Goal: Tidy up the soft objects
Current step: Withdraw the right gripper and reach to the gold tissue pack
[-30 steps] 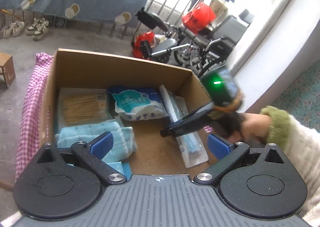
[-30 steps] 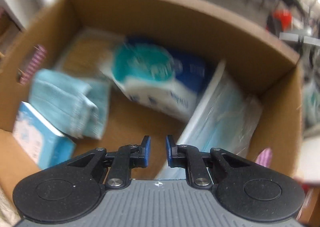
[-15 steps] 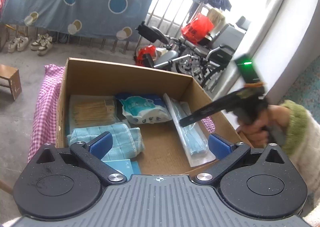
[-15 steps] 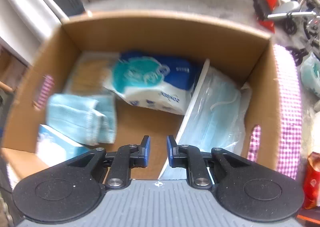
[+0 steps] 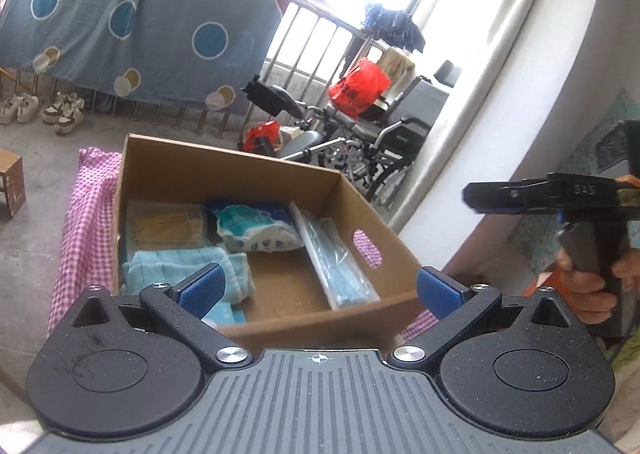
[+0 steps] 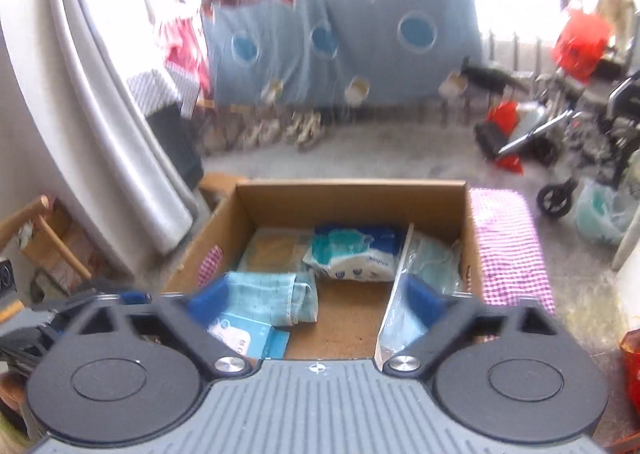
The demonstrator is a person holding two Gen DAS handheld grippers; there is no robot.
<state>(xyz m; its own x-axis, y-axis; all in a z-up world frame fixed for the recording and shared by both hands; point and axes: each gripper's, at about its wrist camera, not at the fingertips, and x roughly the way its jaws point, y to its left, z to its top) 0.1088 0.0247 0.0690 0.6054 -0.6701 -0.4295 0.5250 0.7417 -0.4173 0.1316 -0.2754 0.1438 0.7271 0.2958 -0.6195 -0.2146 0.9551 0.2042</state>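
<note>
Soft objects: all inside the open cardboard box (image 5: 224, 169), which sits on a pink checked cloth (image 5: 86, 213).
Left gripper (image 5: 318, 286): spread wide, nothing between the blue pads, held at the near edge of the box.
Right gripper (image 6: 316, 304): also spread wide and empty, fingertips blurred; from the left wrist view seen side-on at far right, handle gripped by a hand (image 5: 588, 286), partly cut off by the frame.
Near left corner: small blue packet (image 6: 244, 336), half hidden behind the left finger.
Just beyond: folded light-blue towel (image 6: 268, 296), lying flat.
Right side: clear bag of face masks (image 5: 336, 258), leaning along the right wall, lower end hidden in the right wrist view.
Far wall, middle: tissue pack (image 6: 354, 254), print unreadable.
Far left corner: flat packet with tan contents (image 5: 164, 221), contents hard to make out.
Background: wheelchair (image 5: 384, 133), blue sheet with circles (image 5: 120, 29).
</note>
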